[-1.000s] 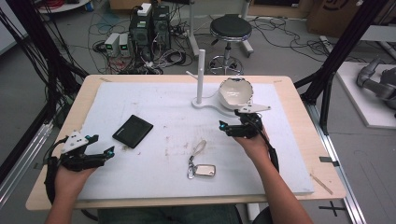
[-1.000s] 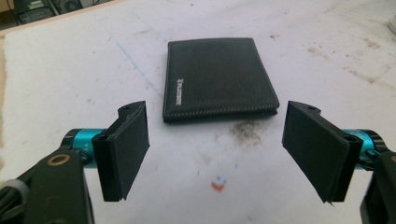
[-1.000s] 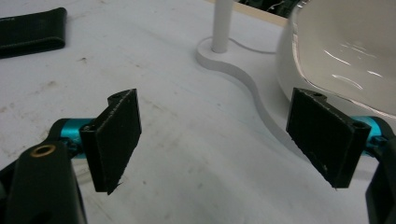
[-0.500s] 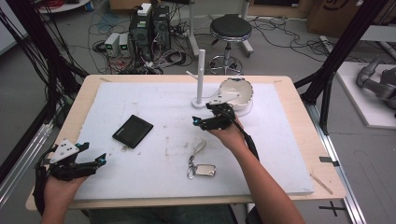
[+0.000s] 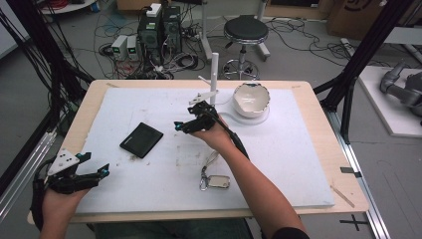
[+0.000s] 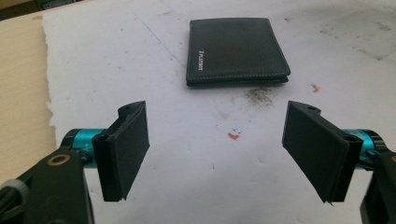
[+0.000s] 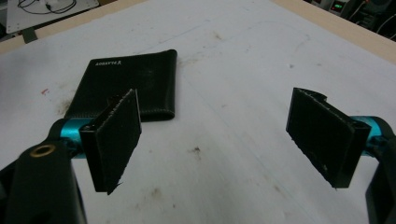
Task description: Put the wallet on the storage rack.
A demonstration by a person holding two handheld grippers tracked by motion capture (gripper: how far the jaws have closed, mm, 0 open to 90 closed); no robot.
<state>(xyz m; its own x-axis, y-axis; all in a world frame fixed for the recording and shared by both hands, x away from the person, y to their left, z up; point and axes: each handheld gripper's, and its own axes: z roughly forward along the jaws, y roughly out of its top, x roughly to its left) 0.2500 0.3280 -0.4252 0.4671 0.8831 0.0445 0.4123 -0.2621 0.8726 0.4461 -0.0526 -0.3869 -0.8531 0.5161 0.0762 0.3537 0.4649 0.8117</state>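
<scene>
A black wallet (image 5: 142, 140) lies flat on the white mat (image 5: 298, 149), left of centre. My left gripper (image 5: 94, 172) hovers open near the mat's front left corner; in the left gripper view the wallet (image 6: 236, 50) lies ahead of its wide-apart jaws (image 6: 217, 154). My right gripper (image 5: 185, 124) is open above the mat's middle, a little right of the wallet. Its own view has the wallet (image 7: 126, 86) partly behind the left jaw, nothing between the jaws (image 7: 219, 140). A key ring with a fob (image 5: 215, 180) lies near the front.
A white bowl (image 5: 251, 99) and a white upright stand (image 5: 214, 74) sit at the back of the mat. The wooden table edge (image 5: 348, 164) frames the mat. Computers, cables and a stool (image 5: 245, 31) stand on the floor beyond.
My right gripper has travelled left from beside the bowl to the mat's middle, toward the wallet. My left gripper has drifted toward the front left corner.
</scene>
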